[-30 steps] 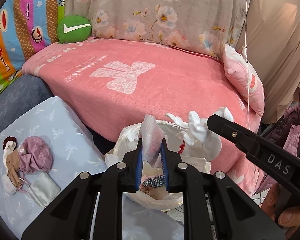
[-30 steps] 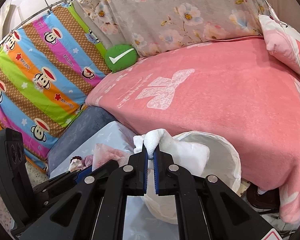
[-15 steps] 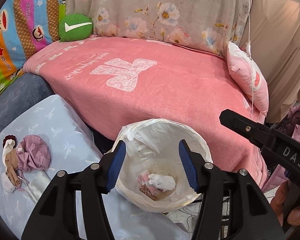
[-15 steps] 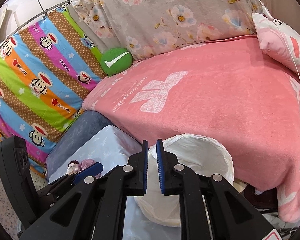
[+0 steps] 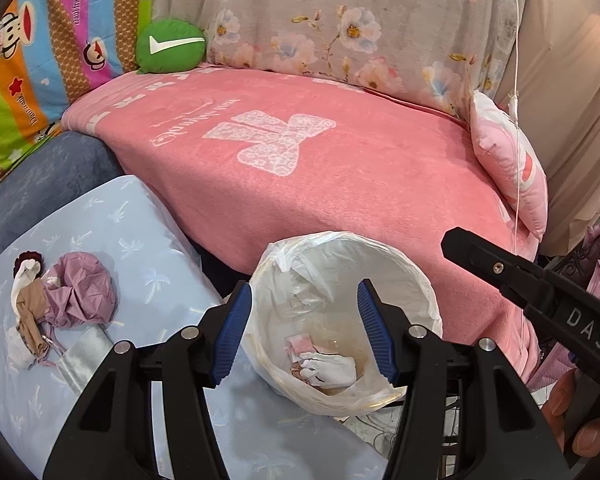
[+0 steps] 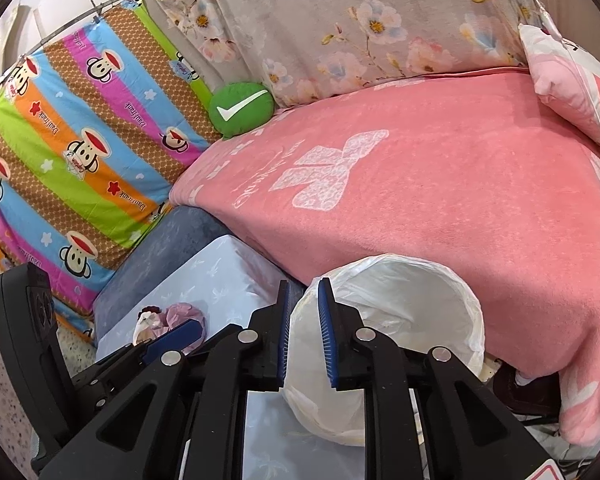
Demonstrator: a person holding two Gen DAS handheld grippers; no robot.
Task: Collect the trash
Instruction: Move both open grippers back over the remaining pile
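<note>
A crumpled white tissue lies at the bottom of the lined waste bin, touching a pink scrap and some brownish bits. The bin stands on the floor against the front of the pink blanket, just beside a pale blue cushion. The left gripper hangs over the bin's mouth with its blue-padded jaws well apart and nothing between them. The right gripper hovers at the bin's near rim, its jaws opening, a narrow gap showing and nothing held. On the blue cushion lies a crumpled mauve bag with beige fabric beside it. A green pillow rests at the blanket's far corner.
</note>
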